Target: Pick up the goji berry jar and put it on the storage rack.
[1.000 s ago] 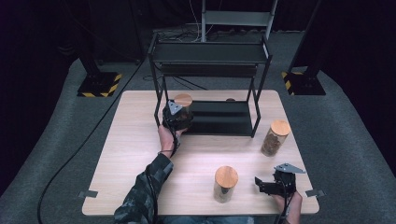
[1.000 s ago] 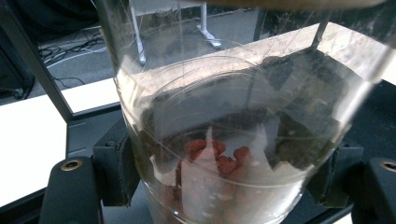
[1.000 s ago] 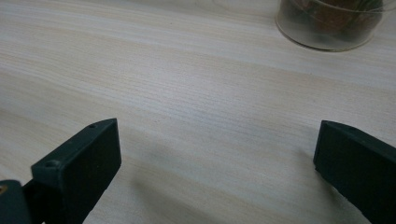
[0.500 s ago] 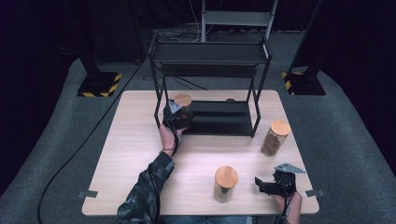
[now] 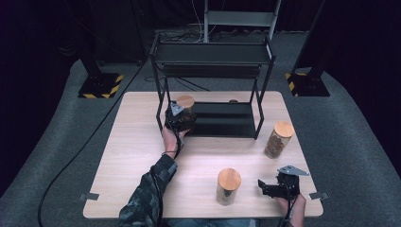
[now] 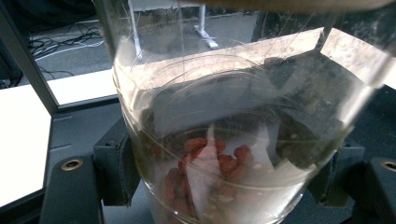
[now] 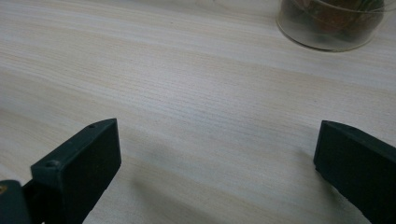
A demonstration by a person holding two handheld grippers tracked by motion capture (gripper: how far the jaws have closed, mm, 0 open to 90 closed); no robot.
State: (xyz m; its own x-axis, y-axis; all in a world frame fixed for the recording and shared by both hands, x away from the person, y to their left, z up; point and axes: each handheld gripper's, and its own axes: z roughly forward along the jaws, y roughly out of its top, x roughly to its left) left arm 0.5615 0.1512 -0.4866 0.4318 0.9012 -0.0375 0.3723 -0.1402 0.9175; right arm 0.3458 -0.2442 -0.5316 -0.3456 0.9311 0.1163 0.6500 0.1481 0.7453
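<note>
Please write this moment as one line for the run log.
left gripper: shut on jar at shelf | right gripper: open over table | two jars wait on table

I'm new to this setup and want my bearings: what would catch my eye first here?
Most striking is the clear jar with reddish pieces inside, clamped in the left gripper at the left end of the black shelf rack's bottom tier. Two more wooden-lidded jars stand on the table, one at the front and one at the right, and the right gripper rests open at the front right corner.
</note>
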